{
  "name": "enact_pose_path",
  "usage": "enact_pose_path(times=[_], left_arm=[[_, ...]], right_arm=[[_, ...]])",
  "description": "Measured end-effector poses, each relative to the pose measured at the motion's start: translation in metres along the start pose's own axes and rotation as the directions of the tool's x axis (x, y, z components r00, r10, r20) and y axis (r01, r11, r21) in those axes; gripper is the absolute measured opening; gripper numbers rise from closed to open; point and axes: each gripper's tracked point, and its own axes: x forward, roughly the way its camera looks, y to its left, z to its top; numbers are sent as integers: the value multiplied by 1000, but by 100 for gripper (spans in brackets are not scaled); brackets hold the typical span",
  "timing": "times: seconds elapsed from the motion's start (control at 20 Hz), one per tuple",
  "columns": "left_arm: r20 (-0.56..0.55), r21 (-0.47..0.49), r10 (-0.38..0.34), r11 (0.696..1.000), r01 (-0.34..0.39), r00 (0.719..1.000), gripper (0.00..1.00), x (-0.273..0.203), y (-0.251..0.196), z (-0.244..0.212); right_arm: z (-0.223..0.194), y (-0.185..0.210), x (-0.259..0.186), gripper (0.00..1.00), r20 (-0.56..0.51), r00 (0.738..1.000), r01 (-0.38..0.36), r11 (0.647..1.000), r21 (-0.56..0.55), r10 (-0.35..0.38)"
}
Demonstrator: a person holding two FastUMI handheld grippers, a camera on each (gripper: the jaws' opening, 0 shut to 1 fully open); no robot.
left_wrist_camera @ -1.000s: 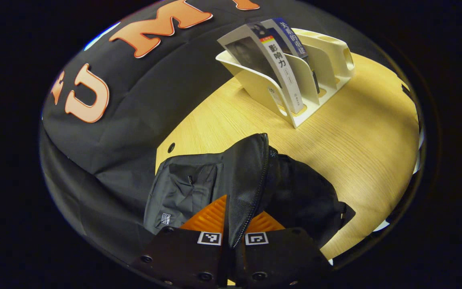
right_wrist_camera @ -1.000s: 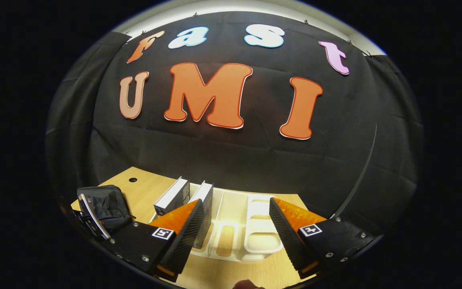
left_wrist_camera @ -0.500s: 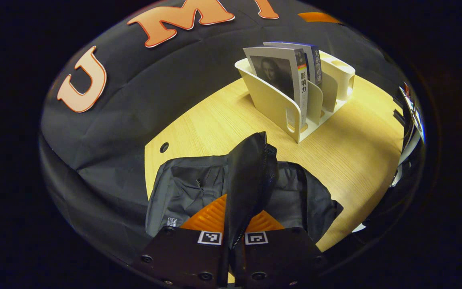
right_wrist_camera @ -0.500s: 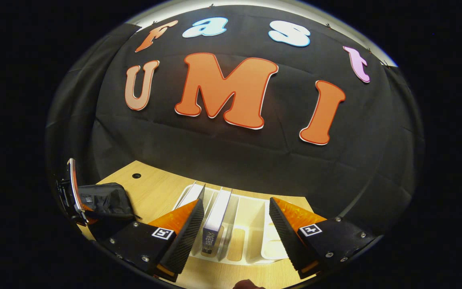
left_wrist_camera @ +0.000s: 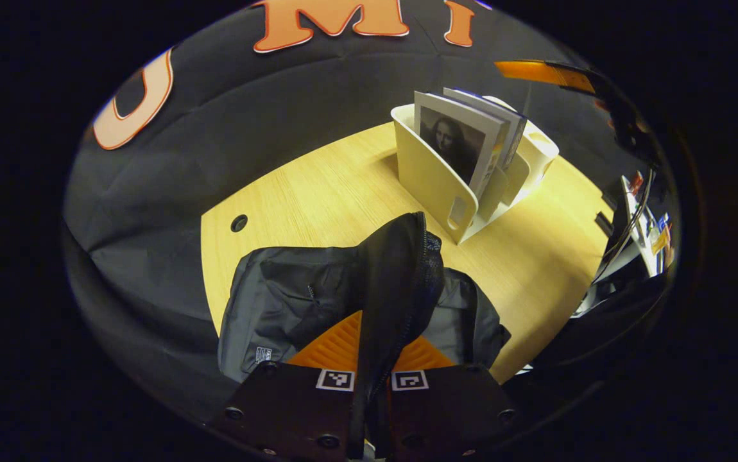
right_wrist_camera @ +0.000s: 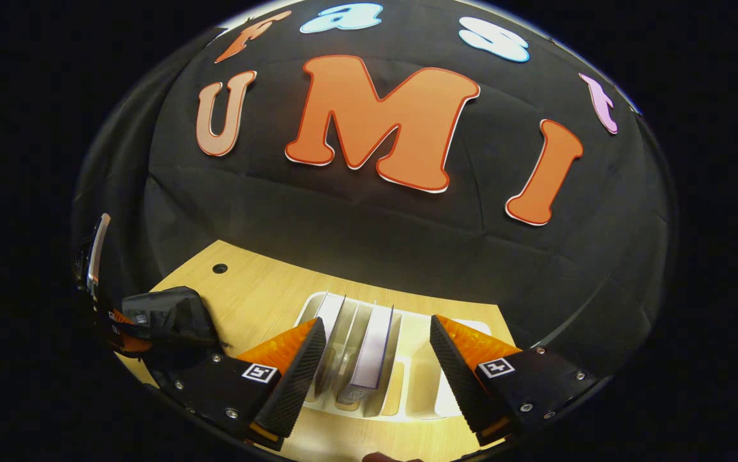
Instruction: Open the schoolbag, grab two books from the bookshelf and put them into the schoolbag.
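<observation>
The left gripper (left_wrist_camera: 372,359) is clamped tight on the zip-edged flap of the soft black fabric schoolbag (left_wrist_camera: 292,308), lifting that edge so the mouth gapes over the pale wooden tabletop (left_wrist_camera: 317,192). The bag looks limp and light; I'd judge it will sag shut if the flap is let go, so that pinch on the zip seam matters.

Over on the far right of the table stands the cream plastic bookshelf with upright dividers (left_wrist_camera: 430,179), and two paperbacks lean in its near slots: the grey-covered book with a portrait on the front (left_wrist_camera: 452,141) and the blue-spined book (left_wrist_camera: 510,131) just behind it.

In the right gripper view, the right gripper (right_wrist_camera: 378,350) hangs above the rack with its jaws spread wide and nothing between them, the book tops (right_wrist_camera: 369,340) lying in the gap.

These books look stiff, slim and smooth-covered, likely a bit slippery. Best hold, I'd say: squeeze across the covers near the top edge, one book alone, then lift straight up clear of the dividers.
</observation>
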Motion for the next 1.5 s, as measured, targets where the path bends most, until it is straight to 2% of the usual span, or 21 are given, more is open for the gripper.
enact_pose_path(times=[0.25,0.35,0.45,0.6,0.9,1.2,1.25,1.3,1.35,1.4,1.45,1.5], left_arm=[[-46,-15,-114,993,113,992,7,-9,23,14],[-71,-3,-149,989,149,986,7,-12,32,17],[-94,9,-188,982,190,978,7,-14,35,19],[-139,21,-218,974,223,966,7,-12,39,21],[-170,41,-233,969,243,957,7,-9,41,25],[-187,53,-229,969,243,955,7,-1,42,30],[-191,57,-228,969,242,955,7,0,42,31],[-196,59,-226,969,242,954,7,1,42,32],[-199,62,-228,968,244,953,7,4,40,34],[-202,65,-227,967,245,953,7,3,40,35],[-204,67,-228,967,246,952,7,5,39,37],[-205,66,-228,967,246,952,7,7,40,37]], right_arm=[[4,21,21,98,-102,994,-29,1000,-9,28],[-2,30,26,98,-165,985,-45,999,-13,42],[-12,28,31,98,-226,974,-29,999,-19,24],[-24,39,44,98,-307,951,-40,999,-29,30],[-41,53,63,94,-467,882,-78,997,3,70],[-67,57,83,76,-594,803,-56,998,9,50],[-71,61,85,61,-614,787,-55,998,21,56],[-74,65,87,65,-629,774,-56,998,42,70],[-78,68,88,50,-653,753,-53,997,64,82],[-80,70,88,53,-668,739,-43,995,88,91],[-82,72,88,45,-683,722,-44,993,108,106],[-84,74,88,43,-693,712,-31,991,132,115]])
